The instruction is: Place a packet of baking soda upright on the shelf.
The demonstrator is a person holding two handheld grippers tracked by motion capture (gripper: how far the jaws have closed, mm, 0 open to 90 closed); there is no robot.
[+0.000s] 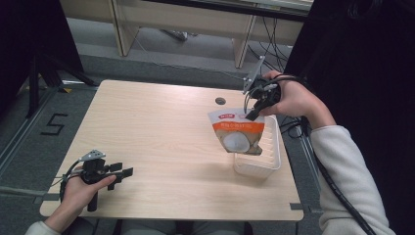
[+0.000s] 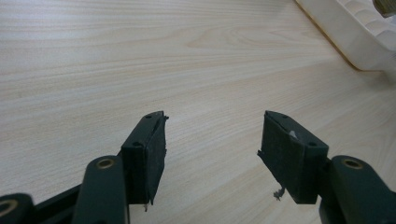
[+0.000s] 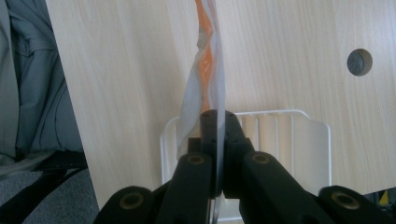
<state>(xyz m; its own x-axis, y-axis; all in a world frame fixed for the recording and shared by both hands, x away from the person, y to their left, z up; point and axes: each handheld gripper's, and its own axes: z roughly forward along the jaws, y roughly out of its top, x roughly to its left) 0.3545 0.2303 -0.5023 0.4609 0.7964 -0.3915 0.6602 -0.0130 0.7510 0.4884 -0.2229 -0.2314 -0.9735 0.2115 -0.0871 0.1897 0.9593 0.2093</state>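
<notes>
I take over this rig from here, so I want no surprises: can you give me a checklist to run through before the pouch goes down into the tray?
1. Right claw shut on the snack pouch top edge: ok.
2. Pouch hangs over the white tray: ok.
3. Tray interior free of objects: cannot tell; the pouch hides part of it.
4. Left claw open and well apart from the tray: ok.
5. Tray fully on the table: ok, though near the right edge.
</notes>
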